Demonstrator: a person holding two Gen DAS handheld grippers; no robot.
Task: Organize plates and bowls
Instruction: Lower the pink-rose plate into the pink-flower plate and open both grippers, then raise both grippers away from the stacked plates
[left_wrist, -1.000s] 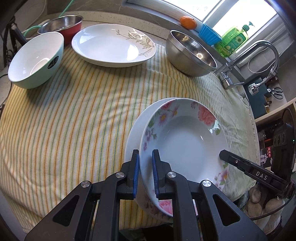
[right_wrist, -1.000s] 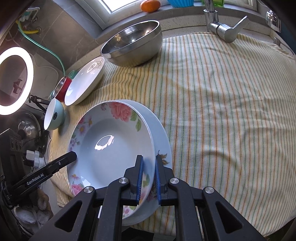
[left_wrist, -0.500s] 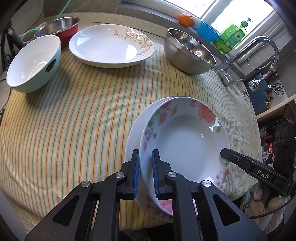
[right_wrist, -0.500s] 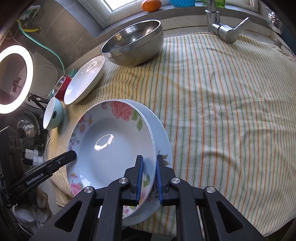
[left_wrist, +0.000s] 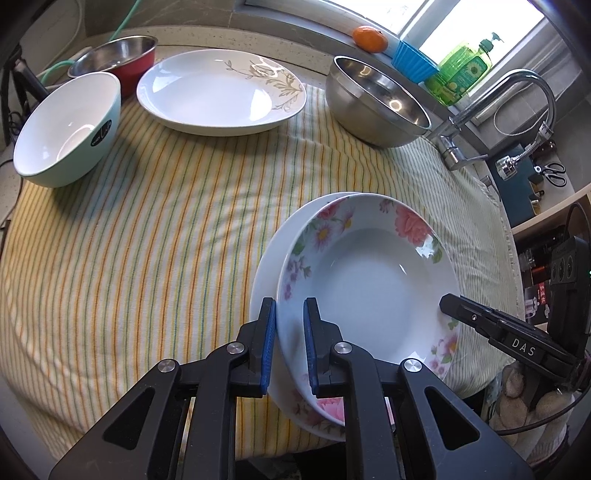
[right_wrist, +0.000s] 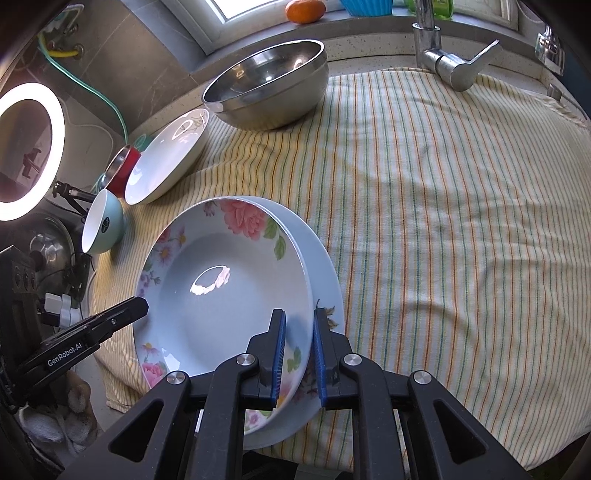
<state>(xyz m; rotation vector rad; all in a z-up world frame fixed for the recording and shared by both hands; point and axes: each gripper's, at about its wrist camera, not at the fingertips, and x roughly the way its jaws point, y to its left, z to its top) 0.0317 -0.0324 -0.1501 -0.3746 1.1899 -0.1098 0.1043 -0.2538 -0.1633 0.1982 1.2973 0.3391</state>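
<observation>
- Striped cloth (left_wrist: 155, 236) in yellow, orange and green covers the counter in the left wrist view; a window sill runs along 12 to 1 o'clock with an orange (left_wrist: 369, 38), a blue cup (left_wrist: 413, 61) and a green soap bottle (left_wrist: 461, 72).
- A tap (left_wrist: 491, 110) stands at 2 o'clock, a steel bowl (left_wrist: 376, 101) beside it, a white plate with a leaf print (left_wrist: 218, 92) at 12, a red bowl (left_wrist: 122, 61) and a mint bowl (left_wrist: 66, 129) at 10.
- The left gripper (left_wrist: 289, 343) is clamped on the near rim of the flowered plate (left_wrist: 369, 280), which sits stacked on a plain white plate (left_wrist: 271, 258) at the centre.
- "DAS" is printed on the other tool at 4 o'clock; the mint bowl carries a dark label too small to read.
- In the right wrist view the same cloth (right_wrist: 443, 240) spreads toward 3 o'clock; a lit ring lamp (right_wrist: 27, 151) glows at 9.
- The right gripper (right_wrist: 299, 350) is closed on the flowered plate's (right_wrist: 221, 288) opposite rim, at centre.
- "GenRobot.AI" reads on the tool at 8 o'clock.
</observation>
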